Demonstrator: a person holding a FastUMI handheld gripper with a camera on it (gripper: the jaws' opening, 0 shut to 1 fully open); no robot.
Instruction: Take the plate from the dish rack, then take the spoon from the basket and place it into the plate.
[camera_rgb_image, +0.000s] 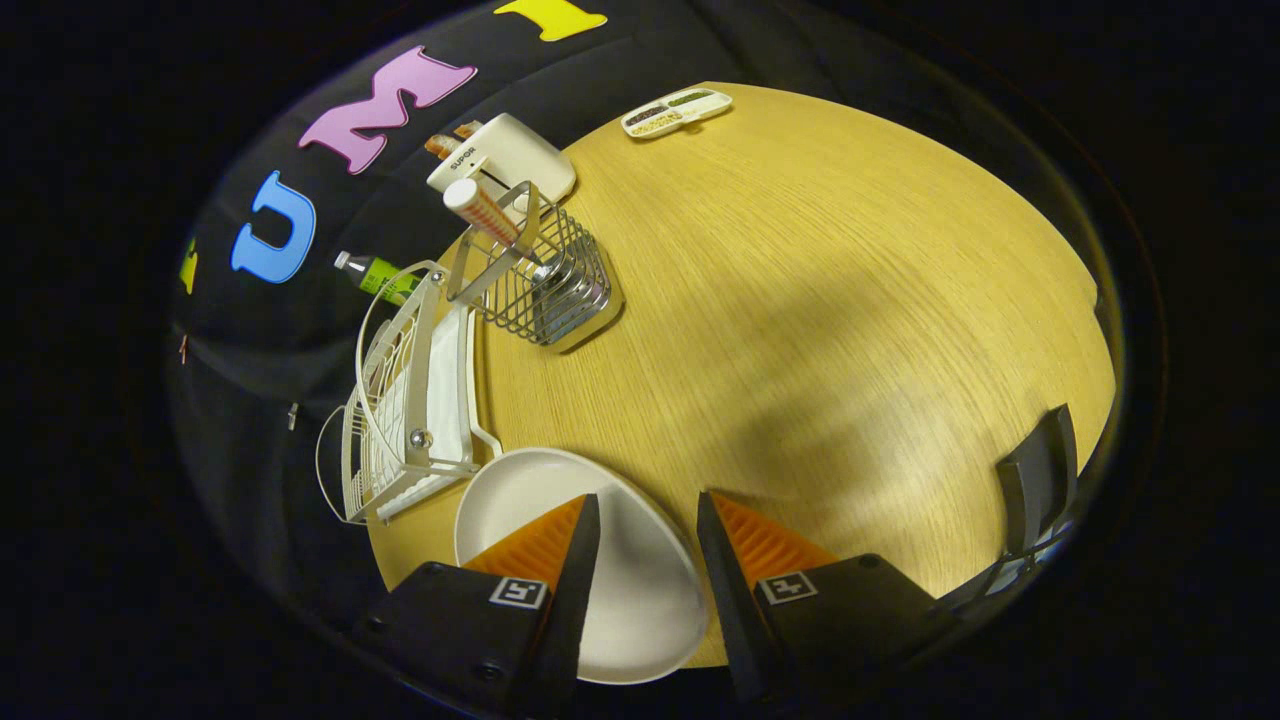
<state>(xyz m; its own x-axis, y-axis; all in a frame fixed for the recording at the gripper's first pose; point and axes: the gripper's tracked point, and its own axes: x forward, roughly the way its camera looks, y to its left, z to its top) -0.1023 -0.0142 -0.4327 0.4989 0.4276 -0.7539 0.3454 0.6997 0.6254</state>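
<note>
A white plate (635, 590) lies flat on the wooden table (800, 300), just off the near end of the white dish rack (410, 420). My gripper (648, 500) hovers over the plate, open, with one finger above its middle and the other past its rim; neither finger presses on it. Beyond the rack stands a wire metal basket (555, 290). A white tube with orange stripes (482, 208) leans out of it, next to a flat metal handle (495, 265). I cannot make out the spoon's bowl.
A white toaster (505, 155) sits behind the basket and a green bottle (380, 275) lies behind the rack. A divided tray of small foods (677, 110) rests at the table's far edge. A dark upright object (1040, 480) stands off the table's near right edge.
</note>
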